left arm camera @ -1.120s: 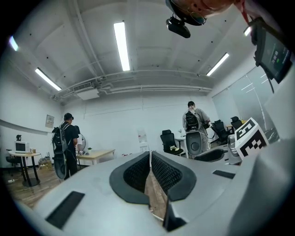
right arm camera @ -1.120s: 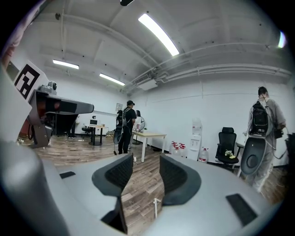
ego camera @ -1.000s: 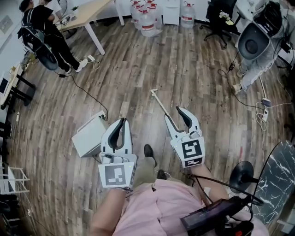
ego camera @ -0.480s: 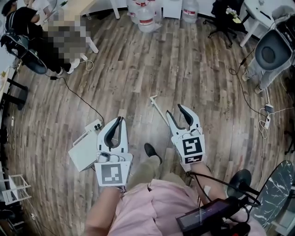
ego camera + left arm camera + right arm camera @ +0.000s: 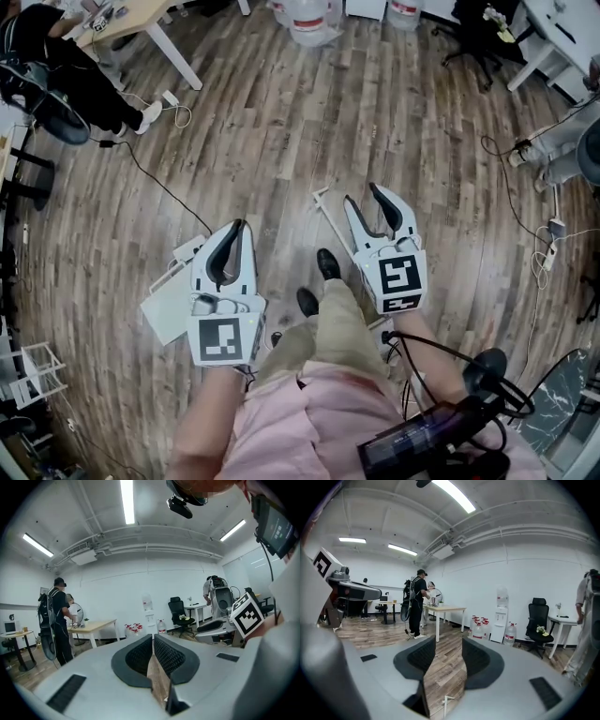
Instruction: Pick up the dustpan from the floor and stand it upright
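A thin white dustpan handle (image 5: 330, 220) with a T-shaped end lies on the wood floor. Its near part runs under my right gripper, and the pan end is hidden. My right gripper (image 5: 364, 195) hovers over the handle, open and with nothing between its jaws. In the right gripper view the handle's end (image 5: 445, 704) shows low between the jaws of the right gripper (image 5: 448, 648). My left gripper (image 5: 236, 228) hangs to the left over bare floor, apart from the handle. In its own view the left gripper (image 5: 153, 639) has its pads almost touching, shut on nothing.
A white boxy object (image 5: 167, 305) and a power strip (image 5: 187, 251) lie just left of my left gripper, and a black cable (image 5: 155, 178) trails away. My shoes (image 5: 328, 264) stand between the grippers. A table (image 5: 141, 14), a person (image 5: 66, 66) and water bottles (image 5: 309, 19) are at the back.
I have stepped forward, one shoe now between the grippers. The right gripper has advanced along the handle, its tips now level with the T-shaped end. The left gripper stays shut.
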The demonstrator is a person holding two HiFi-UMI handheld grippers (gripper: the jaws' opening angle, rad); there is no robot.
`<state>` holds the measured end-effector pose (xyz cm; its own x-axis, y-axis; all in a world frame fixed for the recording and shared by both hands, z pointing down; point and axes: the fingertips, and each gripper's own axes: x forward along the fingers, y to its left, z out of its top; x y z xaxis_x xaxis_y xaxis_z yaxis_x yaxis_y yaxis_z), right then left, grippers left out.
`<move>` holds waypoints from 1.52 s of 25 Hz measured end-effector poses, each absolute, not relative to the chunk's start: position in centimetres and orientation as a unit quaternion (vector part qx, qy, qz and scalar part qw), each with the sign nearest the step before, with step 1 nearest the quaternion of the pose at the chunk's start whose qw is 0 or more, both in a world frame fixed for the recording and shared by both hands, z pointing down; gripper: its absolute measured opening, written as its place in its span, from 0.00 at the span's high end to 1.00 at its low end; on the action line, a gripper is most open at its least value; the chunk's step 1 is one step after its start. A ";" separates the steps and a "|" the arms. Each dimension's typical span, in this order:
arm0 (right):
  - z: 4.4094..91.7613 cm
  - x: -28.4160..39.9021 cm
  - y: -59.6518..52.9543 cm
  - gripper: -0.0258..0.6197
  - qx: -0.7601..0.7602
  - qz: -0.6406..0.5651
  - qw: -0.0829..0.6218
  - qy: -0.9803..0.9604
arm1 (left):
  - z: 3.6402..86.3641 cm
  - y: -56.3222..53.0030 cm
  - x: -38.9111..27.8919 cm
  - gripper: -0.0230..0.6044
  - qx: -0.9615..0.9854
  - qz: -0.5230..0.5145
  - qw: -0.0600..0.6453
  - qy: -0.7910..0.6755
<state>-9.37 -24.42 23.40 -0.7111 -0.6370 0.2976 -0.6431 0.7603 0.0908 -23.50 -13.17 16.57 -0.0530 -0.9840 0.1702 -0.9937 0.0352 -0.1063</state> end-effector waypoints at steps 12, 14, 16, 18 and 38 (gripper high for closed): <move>33.2 -15.0 -32.7 0.69 0.297 0.034 0.212 -0.930 | 25.7 -22.7 -27.5 0.93 0.692 0.120 0.078 -0.707; 35.7 -16.0 -33.8 0.69 0.287 0.038 0.220 -0.932 | 28.0 -23.8 -28.2 0.93 0.687 0.124 0.093 -0.710; 38.4 -16.8 -34.6 0.69 0.278 0.046 0.229 -0.932 | 30.2 -24.7 -28.8 0.93 0.685 0.129 0.105 -0.710; 41.4 -17.4 -35.3 0.69 0.272 0.055 0.242 -0.930 | 32.4 -25.7 -29.2 0.93 0.686 0.136 0.115 -0.706; 71.1 -18.9 -35.3 0.68 0.235 0.096 0.365 -0.896 | 56.0 -28.9 -29.6 0.93 0.702 0.172 0.202 -0.661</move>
<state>-18.90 -35.27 71.12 -0.6230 -0.3519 0.6986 -0.4915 0.8709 0.0004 -29.56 -28.85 55.98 0.0678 -0.8580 0.5091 -0.9974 -0.0451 0.0568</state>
